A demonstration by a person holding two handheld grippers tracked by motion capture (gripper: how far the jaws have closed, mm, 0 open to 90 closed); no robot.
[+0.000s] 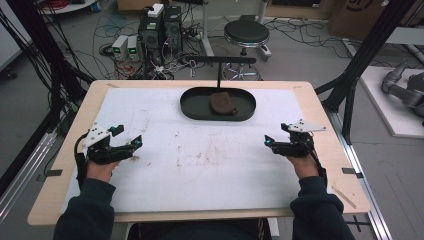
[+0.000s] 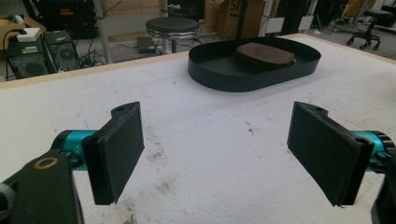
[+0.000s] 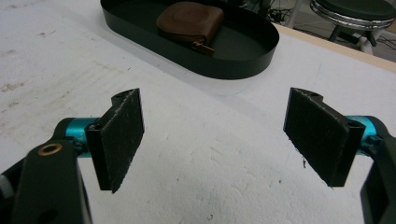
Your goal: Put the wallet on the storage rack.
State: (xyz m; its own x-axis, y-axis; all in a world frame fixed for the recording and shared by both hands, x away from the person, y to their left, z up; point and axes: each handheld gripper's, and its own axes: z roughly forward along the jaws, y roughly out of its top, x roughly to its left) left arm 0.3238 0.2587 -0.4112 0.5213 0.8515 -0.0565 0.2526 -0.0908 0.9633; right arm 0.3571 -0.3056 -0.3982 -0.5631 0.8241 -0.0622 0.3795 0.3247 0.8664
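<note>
A person at a wooden tabletop (image 1: 320, 107) covered w/ a stained white sheet (image 1: 200, 160) holds two grippers low over the near half, one per hand, dark sleeves entering from the bottom edge. Left gripper (image 1: 131, 146) sits near the sheet's left side, jaws spread wide and empty; in the left gripper view its black pads (image 2: 122, 149) stand far apart w/ bare, smudged sheet between them. Right gripper (image 1: 271, 143) mirrors it near the right side, likewise released, nothing between its pads (image 3: 125, 137) in the right gripper view.

Well ahead of both, toward the far-centre of the sheet, lies a black oval tray (image 1: 192, 104). Inside it rests a brown leather pouch (image 1: 222, 103), flat on the tray floor, slightly right of the tray's middle; the right gripper view shows a small metal pull at its edge. Tray and pouch sit roughly midway between the two grippers, well apart from each.

Beyond the tabletop: a black round stool (image 1: 246, 33), computer towers (image 1: 161, 30) and tangled cables on the floor.
</note>
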